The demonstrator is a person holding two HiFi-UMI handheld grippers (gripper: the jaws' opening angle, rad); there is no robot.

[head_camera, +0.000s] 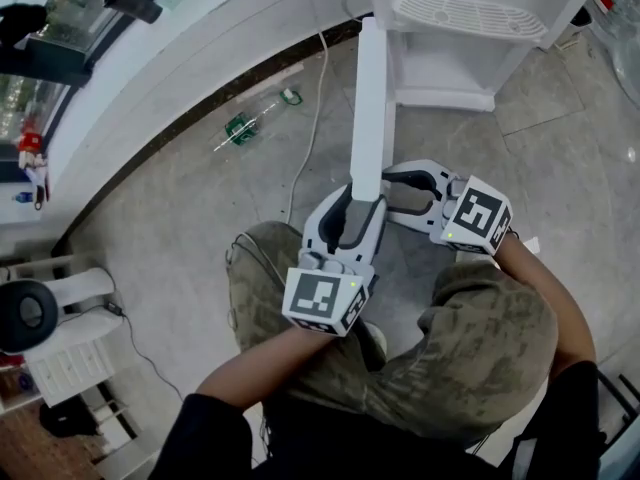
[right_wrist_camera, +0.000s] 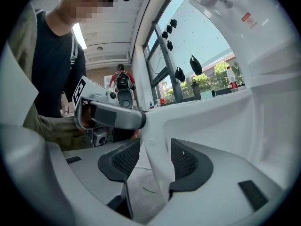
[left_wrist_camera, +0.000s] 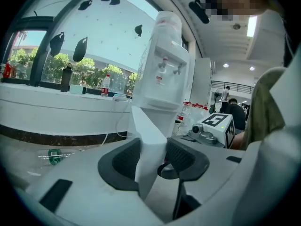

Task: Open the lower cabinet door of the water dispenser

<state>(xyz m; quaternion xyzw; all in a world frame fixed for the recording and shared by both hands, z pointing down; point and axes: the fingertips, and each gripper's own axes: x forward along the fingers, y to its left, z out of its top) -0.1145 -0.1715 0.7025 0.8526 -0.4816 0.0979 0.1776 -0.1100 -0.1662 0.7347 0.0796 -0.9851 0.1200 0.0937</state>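
The white water dispenser point(head_camera: 470, 38) stands at the far side of the tiled floor. Its lower cabinet door point(head_camera: 370, 98), a plain white panel, is swung out toward the person, so the head view sees it edge-on as a narrow strip. The left claw point(head_camera: 362, 208) pinches the door's near free edge with pads flat on both faces, probably to swing and steady it, while the right claw point(head_camera: 392, 193) reaches in from the right, jaws spread around the same edge with a gap on one side, seemingly guiding it without gripping.
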